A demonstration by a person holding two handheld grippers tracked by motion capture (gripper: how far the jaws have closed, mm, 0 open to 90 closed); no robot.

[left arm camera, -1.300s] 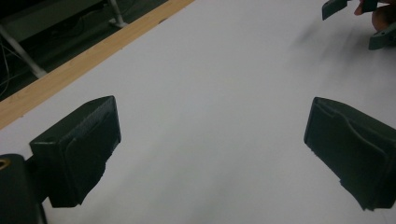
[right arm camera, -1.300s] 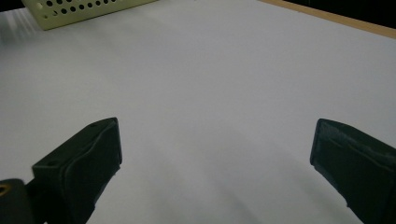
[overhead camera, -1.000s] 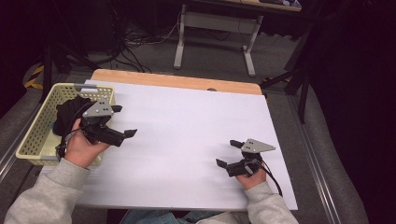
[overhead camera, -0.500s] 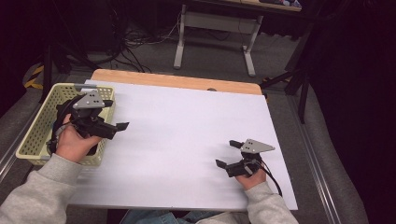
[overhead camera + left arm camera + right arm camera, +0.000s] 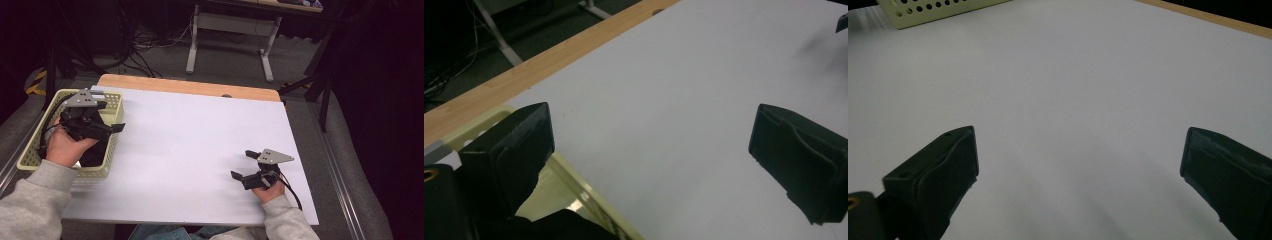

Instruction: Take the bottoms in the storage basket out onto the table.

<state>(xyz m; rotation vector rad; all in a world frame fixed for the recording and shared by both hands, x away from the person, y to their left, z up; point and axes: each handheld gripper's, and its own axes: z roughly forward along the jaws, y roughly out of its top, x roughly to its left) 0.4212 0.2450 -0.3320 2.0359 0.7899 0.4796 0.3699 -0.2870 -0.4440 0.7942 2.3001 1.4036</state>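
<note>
Left claw [image 5: 112, 117]: black body, two blocky black jaws with moulded, faintly ridged pads, and a grey three-cornered plate [image 5: 80, 98] mounted on top. A brass-coloured fastener hole [image 5: 428, 175] sits at the base of one jaw. A black cable [image 5: 47, 122] loops from the rear of the body.

Right claw [image 5: 243, 165]: same black construction, with a grey three-cornered plate [image 5: 274, 156] bearing small dark screw holes. A black cable [image 5: 291, 187] trails behind it.

Person: light grey sweatshirt sleeves [image 5: 30, 200] with ribbed cuffs behind each claw; blue denim [image 5: 165, 232] below.
</note>
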